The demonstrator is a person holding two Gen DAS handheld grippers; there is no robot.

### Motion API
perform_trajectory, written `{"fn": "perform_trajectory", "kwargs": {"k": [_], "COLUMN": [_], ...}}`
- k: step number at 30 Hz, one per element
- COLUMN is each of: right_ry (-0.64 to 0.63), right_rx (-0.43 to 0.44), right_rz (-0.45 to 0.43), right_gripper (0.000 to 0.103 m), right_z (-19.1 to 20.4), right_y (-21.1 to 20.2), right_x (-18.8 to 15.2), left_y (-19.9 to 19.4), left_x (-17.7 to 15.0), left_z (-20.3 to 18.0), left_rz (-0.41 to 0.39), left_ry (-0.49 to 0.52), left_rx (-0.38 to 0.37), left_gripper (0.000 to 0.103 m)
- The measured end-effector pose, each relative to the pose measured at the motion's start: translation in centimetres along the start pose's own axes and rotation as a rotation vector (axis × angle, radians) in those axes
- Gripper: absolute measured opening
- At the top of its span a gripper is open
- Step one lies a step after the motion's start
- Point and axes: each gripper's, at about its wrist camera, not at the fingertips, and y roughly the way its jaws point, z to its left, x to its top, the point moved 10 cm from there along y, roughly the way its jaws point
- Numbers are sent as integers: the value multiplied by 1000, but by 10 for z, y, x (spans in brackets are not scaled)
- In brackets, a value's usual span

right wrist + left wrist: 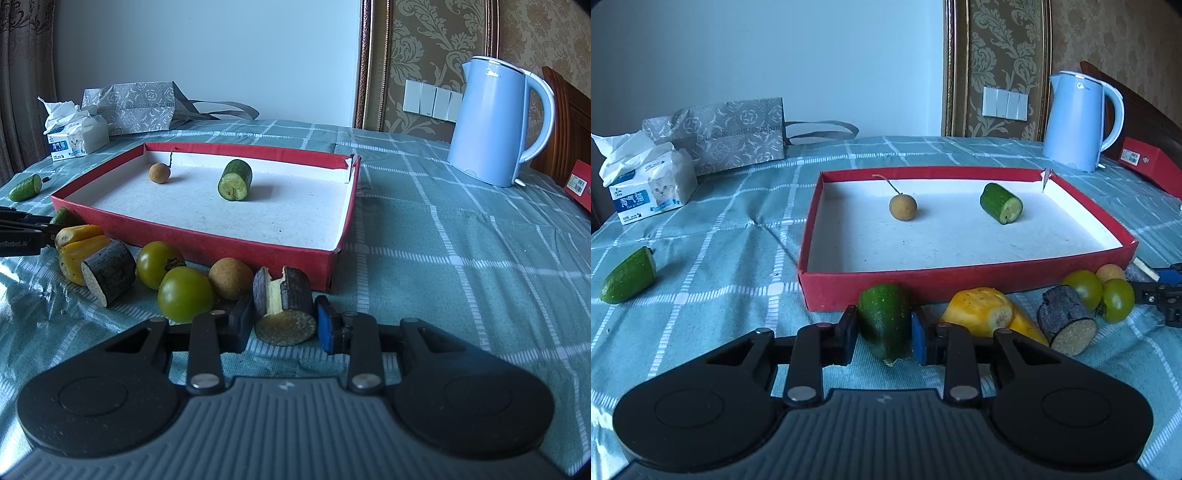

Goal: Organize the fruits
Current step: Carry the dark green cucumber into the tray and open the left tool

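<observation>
My left gripper (pixel 883 334) is shut on a green cucumber end piece (pixel 884 319), just in front of the red tray (pixel 960 280). The tray holds a longan (pixel 903 207) and a cucumber chunk (pixel 1001 203). My right gripper (pixel 283 325) has its jaws around a dark-skinned cut chunk (pixel 283 302); the left pad touches it, the blue right pad stands slightly apart. Beside it lie two green tomatoes (pixel 184 293), a longan (pixel 231 277), another dark chunk (pixel 109 272) and a yellow piece (pixel 79 245). Another cucumber end (pixel 628 276) lies far left.
A blue kettle (pixel 495 122) stands back right, next to a red box (pixel 1148 162). A tissue pack (pixel 646 192) and a patterned grey bag (pixel 727 133) sit back left. A checked teal cloth (pixel 461 240) covers the table.
</observation>
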Motion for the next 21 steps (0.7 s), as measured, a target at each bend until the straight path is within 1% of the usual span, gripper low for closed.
{"fn": "perform_trajectory", "kwargs": {"k": [1,6,14,18,21], "right_ry": [-1,-3,-13,-22,-28], "right_rx": [-4,-8,-14,-24,-28], "right_rz": [0,0,-2,-2,-3], "right_gripper": [34,34,34,34,34], "right_z": [-1,-1,1,3,3], "right_y": [0,0,-1,0,0], "right_x": [0,0,0,0,0], "left_y": [-3,-12,-17,-23,-25], "left_x": [1,3,4,14,30], "left_z": [0,-1,1,6,10], "left_rz": [-10,-17,21,15,-9], "left_ry": [-5,9,-4,-15,-11], "left_rx": [2,38,65,71,91], "left_gripper": [29,29,29,29,29]}}
